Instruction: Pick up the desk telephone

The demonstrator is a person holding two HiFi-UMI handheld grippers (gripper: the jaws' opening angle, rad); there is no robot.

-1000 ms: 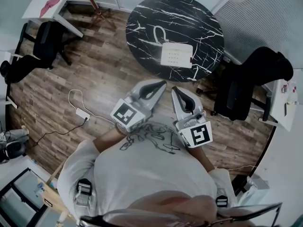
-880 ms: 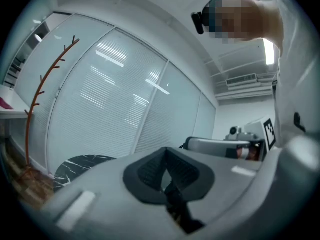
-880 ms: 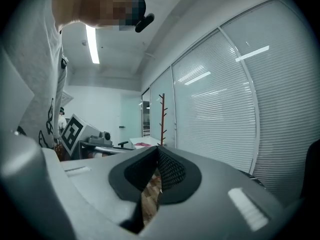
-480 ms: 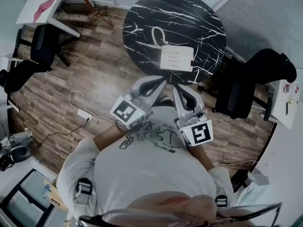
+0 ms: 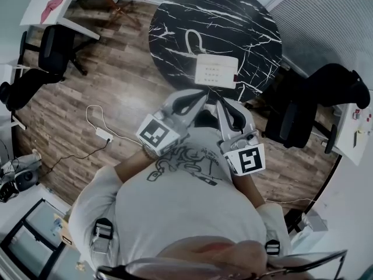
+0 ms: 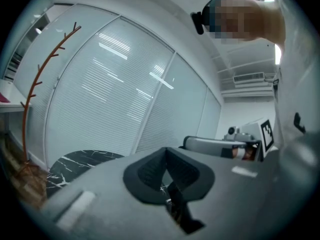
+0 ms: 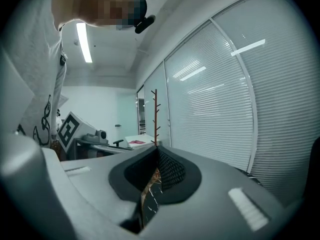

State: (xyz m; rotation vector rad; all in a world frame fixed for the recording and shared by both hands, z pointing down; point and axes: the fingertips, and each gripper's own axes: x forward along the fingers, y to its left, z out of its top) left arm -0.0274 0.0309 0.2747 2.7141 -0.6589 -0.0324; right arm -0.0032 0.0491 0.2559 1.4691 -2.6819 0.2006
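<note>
The white desk telephone (image 5: 217, 70) lies on the near side of a round black marble table (image 5: 245, 16), its cord looped behind it (image 5: 191, 39). My left gripper (image 5: 201, 94) and right gripper (image 5: 221, 101) are held side by side just short of the table's near edge, pointing at the phone without touching it. Both are shut with nothing in them. In the left gripper view the shut jaws (image 6: 167, 168) hide the phone, and only a piece of the table (image 6: 80, 161) shows. The right gripper view shows its pads closed together (image 7: 152, 176).
Black office chairs stand at the right (image 5: 309, 98) and left (image 5: 49, 54). A white desk (image 5: 52, 2) is at the far left. A power strip with cable (image 5: 104, 134) lies on the wood floor. A coat stand (image 6: 42, 89) rises by the blinds.
Both grippers have moved forward together towards the table, so the telephone now lies closer to their tips. Their jaws stayed shut.
</note>
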